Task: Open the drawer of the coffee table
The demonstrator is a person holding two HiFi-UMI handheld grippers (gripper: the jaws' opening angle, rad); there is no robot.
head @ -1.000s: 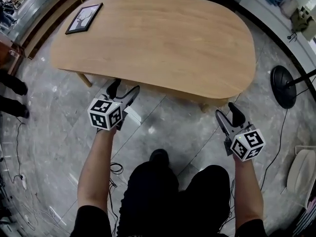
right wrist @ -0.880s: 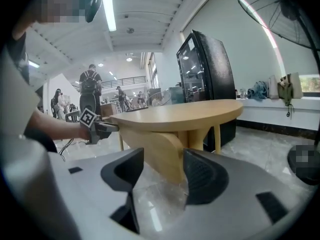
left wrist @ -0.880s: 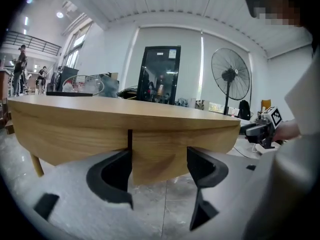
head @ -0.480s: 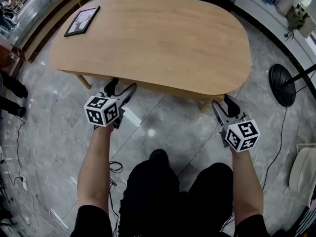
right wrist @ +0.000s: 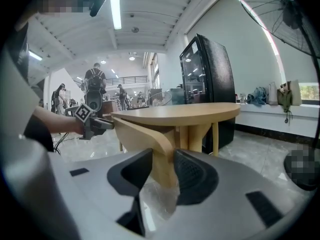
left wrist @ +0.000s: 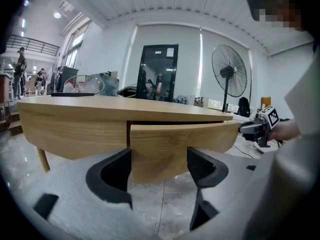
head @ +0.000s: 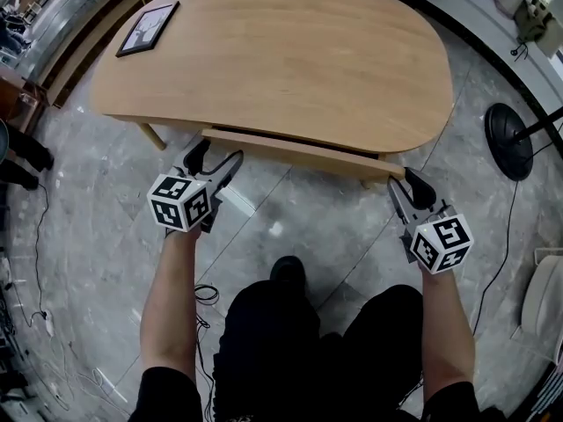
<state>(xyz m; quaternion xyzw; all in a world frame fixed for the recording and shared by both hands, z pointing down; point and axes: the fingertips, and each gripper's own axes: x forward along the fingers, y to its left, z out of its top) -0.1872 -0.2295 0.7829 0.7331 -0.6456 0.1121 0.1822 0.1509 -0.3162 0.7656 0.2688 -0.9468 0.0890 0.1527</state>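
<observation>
The oval wooden coffee table (head: 281, 60) has its drawer front (head: 299, 150) standing a little way out from under the near edge. My left gripper (head: 214, 158) is at the drawer's left end. In the left gripper view its jaws stand wide, and the left gripper (left wrist: 159, 166) has the left part of the drawer front (left wrist: 165, 149) showing between them. My right gripper (head: 405, 187) is at the right end. In the right gripper view the jaws of the right gripper (right wrist: 163, 169) have just been closing, and both pads now touch the drawer front (right wrist: 150, 134) across its thickness.
A framed picture (head: 148, 29) lies on the table's far left corner. A fan's round black base (head: 508, 141) stands on the floor at right. Cables (head: 207, 295) trail near my shoe (head: 286, 275). A black cabinet (right wrist: 207, 79) stands behind the table.
The drawer front has come out from under the table edge and now shows as a strip. The right gripper's jaws have narrowed onto its right end. The left gripper stays at the left end.
</observation>
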